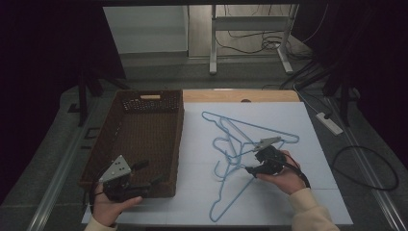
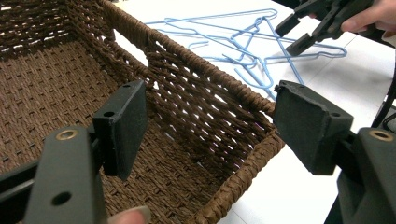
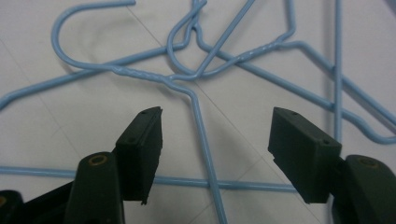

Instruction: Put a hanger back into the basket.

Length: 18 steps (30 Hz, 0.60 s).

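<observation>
done: none, wicker basket (image 1: 144, 127) holds nothing | left: all blue wire hangers (image 1: 240, 149) tangled mid-surface | right tongs (image 3: 212, 147) spread astride one hanger wire | left tongs (image 2: 210, 126) spread, over basket's near corner

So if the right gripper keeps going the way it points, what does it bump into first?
Most likely the blue wire hangers. The right gripper points down at the pile, jaws open, with one hanger's wire running between them. How close it is cannot be judged.
</observation>
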### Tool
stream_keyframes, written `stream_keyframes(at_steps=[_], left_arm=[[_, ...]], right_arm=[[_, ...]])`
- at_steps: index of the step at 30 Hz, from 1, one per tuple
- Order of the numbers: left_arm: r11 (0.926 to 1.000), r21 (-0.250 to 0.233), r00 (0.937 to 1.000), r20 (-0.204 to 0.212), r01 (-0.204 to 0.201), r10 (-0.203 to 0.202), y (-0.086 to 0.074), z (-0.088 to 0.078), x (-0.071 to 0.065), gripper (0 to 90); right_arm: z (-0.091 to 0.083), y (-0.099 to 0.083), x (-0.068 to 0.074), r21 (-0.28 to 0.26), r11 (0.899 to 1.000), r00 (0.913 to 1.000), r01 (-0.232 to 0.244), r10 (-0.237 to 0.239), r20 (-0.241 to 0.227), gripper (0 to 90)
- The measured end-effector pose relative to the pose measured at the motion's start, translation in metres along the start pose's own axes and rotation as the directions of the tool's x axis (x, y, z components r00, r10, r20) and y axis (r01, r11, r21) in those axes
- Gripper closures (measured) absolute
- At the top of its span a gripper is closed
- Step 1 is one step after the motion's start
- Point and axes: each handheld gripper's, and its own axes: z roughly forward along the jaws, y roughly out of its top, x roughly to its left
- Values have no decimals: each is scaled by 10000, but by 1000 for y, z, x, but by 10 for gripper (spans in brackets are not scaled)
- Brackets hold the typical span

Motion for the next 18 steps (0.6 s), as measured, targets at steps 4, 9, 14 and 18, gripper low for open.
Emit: stream_keyframes(at_steps=[4, 9, 14, 18], left_arm=[[10000, -12, 10000, 3, 4, -4, 0, 0, 0, 276], [10000, -7, 10000, -10, 10, -10, 0, 0, 1, 276], [10000, 10, 10000, -15, 8, -8, 0, 0, 1, 276], [10000, -1, 10000, -4, 11, -11, 0, 0, 1, 276]], right_arm=[[10, 4, -5, 649, 9979, 9999, -12, 22, -147, 388], [16, 8, -8, 1084, 9940, 9993, 110, -71, -359, 435], [22, 14, -8, 1641, 9858, 9974, 368, -261, -664, 523], [26, 19, -9, 2030, 9778, 9956, 513, -341, -871, 596]])
